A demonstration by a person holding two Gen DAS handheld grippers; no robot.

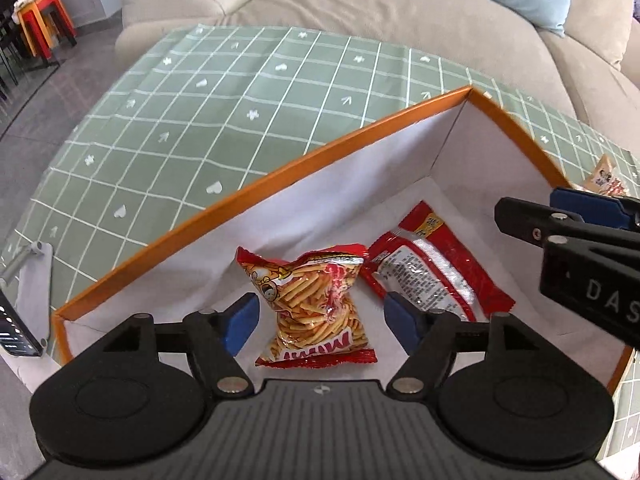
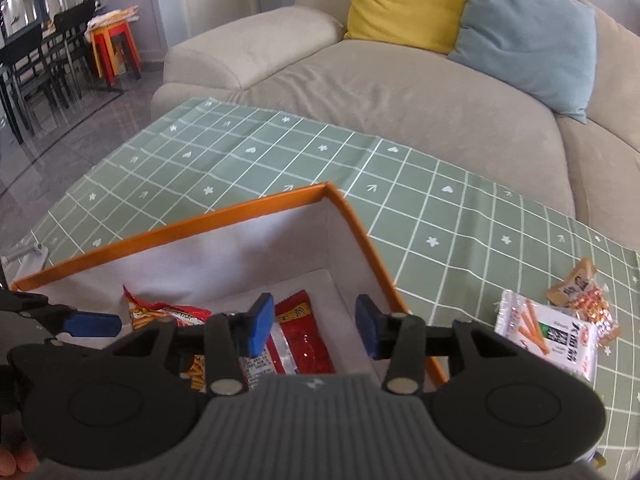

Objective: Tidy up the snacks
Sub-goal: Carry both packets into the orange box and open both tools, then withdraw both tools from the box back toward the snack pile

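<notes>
An orange-rimmed box (image 1: 256, 188) with a white lining stands on the green checked tablecloth. Inside it lie a bag of stick snacks (image 1: 316, 308) and a red packet (image 1: 436, 268). My left gripper (image 1: 318, 320) is open above the stick-snack bag, its blue pads apart on either side, not touching it. My right gripper (image 2: 314, 330) is open and empty over the box's right part (image 2: 360, 236), above the red packet (image 2: 304, 336). The stick-snack bag (image 2: 168, 314) shows partly at the left. The right gripper's side also shows in the left wrist view (image 1: 568, 224).
On the cloth right of the box lie a white packet of biscuit sticks (image 2: 548, 340) and small brown snack packs (image 2: 576, 288). A beige sofa (image 2: 400, 80) with yellow and blue cushions stands behind the table. A phone on a stand (image 1: 24, 316) sits at the left edge.
</notes>
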